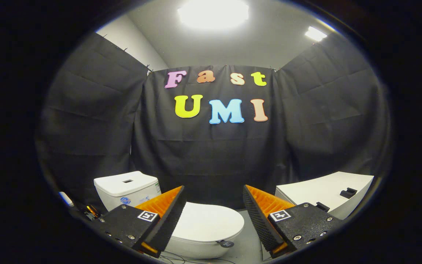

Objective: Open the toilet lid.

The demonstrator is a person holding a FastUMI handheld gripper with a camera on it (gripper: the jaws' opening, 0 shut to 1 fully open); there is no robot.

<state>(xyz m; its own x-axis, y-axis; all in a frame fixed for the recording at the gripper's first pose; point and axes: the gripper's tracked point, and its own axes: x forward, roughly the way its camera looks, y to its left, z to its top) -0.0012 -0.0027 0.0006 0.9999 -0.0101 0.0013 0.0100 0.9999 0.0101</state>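
Note:
A white toilet stands on the floor below and ahead of the fingers, its tank (127, 189) at the back left. Its oval lid (207, 223) lies flat and closed over the bowl. A small dark round tab (226, 244) sticks out from the lid's front right edge. My gripper (214, 194) hovers above the lid, open, with a wide gap and nothing between the fingers. The left finger (167, 212) covers the lid's left part.
A white cabinet or counter (324, 192) with a dark handle stands to the right of the toilet. Black cloth walls close the booth behind and on both sides. Grey floor (245, 242) shows between toilet and cabinet. Small objects lie left of the tank.

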